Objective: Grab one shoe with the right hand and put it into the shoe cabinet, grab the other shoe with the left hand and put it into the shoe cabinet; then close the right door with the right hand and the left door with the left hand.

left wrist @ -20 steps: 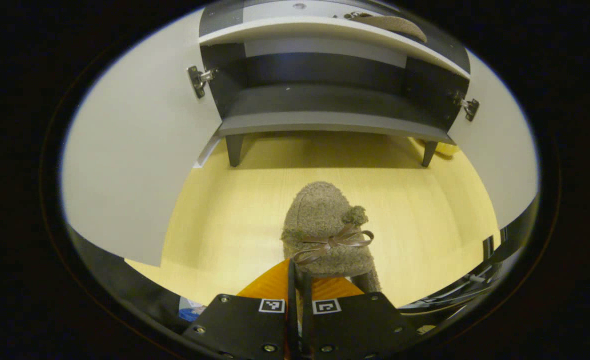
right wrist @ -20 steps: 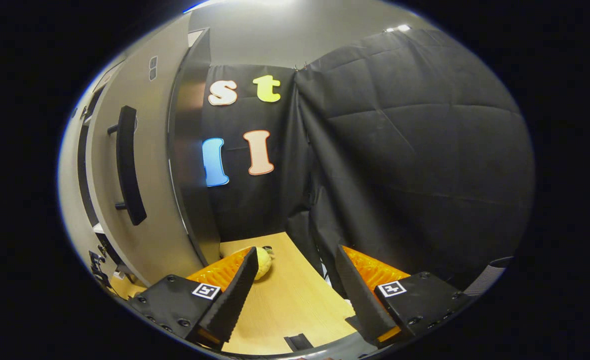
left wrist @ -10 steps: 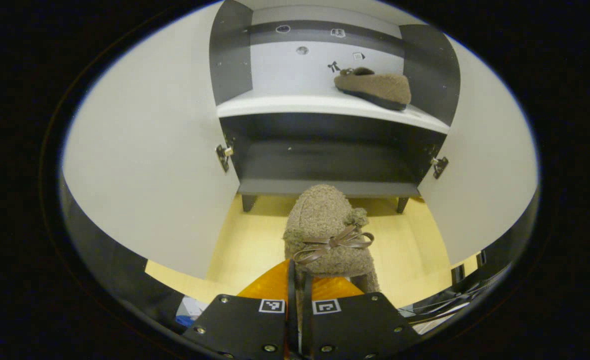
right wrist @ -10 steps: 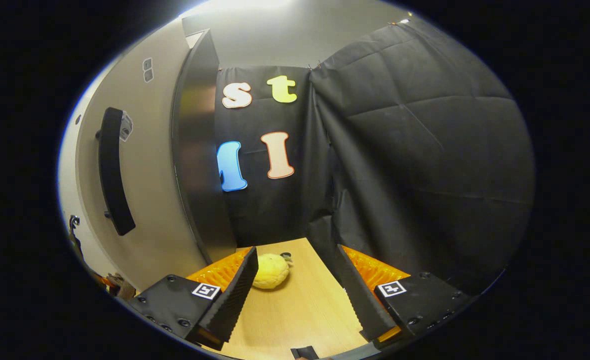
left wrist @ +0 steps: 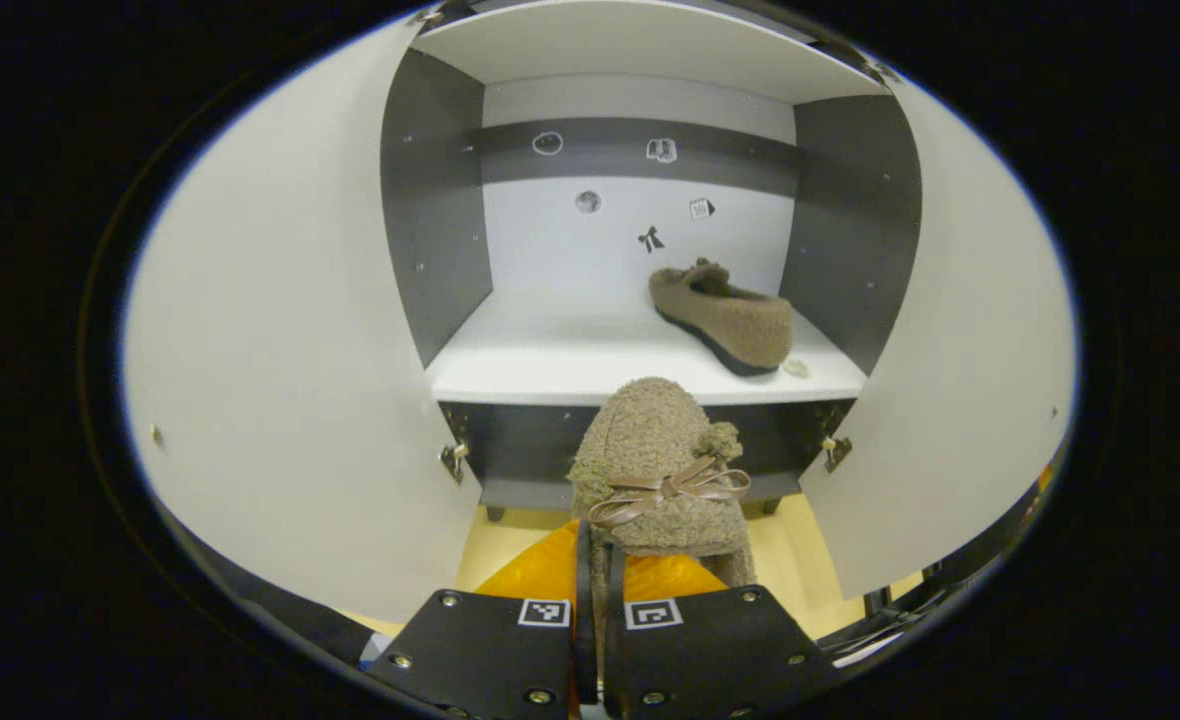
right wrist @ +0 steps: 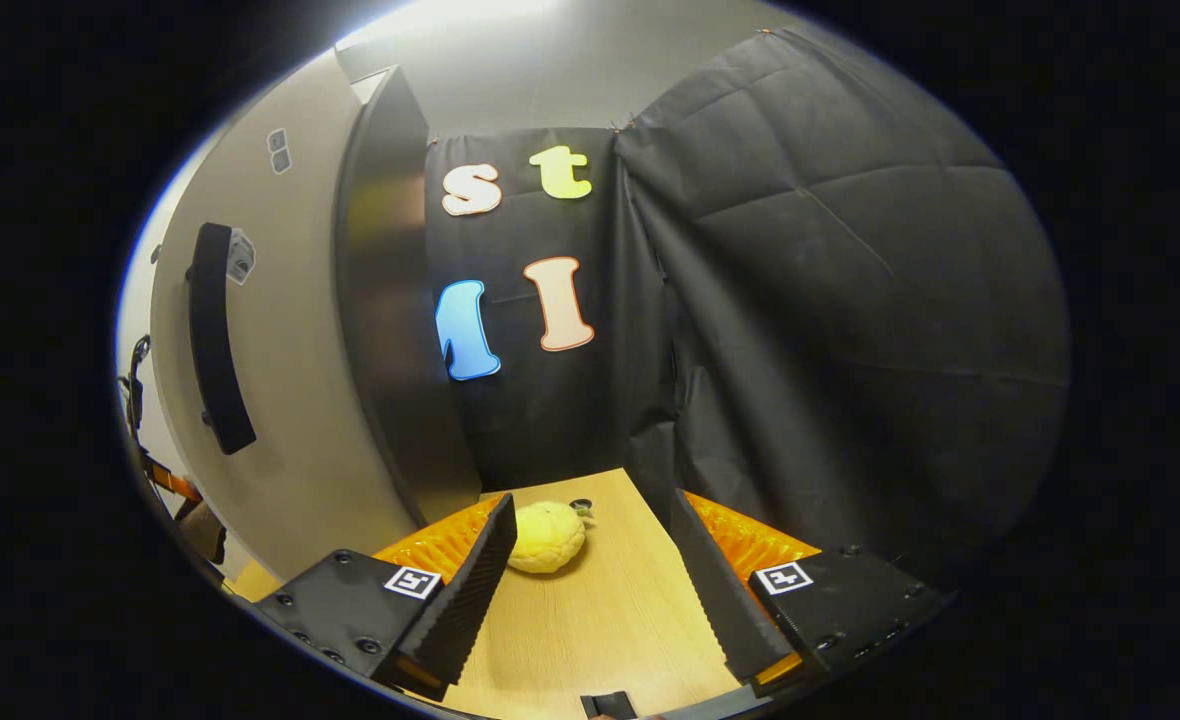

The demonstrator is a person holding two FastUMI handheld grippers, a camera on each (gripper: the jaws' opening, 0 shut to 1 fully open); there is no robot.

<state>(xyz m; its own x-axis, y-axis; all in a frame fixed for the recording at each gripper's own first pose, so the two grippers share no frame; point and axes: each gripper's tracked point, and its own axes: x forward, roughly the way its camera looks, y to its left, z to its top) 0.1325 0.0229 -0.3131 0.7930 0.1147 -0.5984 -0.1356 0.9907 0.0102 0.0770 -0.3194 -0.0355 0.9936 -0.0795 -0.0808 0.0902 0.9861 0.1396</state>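
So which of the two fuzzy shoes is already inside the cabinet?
The shoe on the white shelf, at its right side, with nothing touching it. The other shoe is outside, in front of the cabinet, pinched in the left gripper.

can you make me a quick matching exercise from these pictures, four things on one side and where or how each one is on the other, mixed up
Things:
1. held shoe
2. second shoe
3. right gripper
4. yellow round object

States:
A. lying on the wooden floor by the black cloth
B. resting on the white shelf inside the cabinet
C. open, holding nothing
D. clamped in the left gripper, in front of the cabinet

Pairs: 1-D, 2-B, 3-C, 4-A
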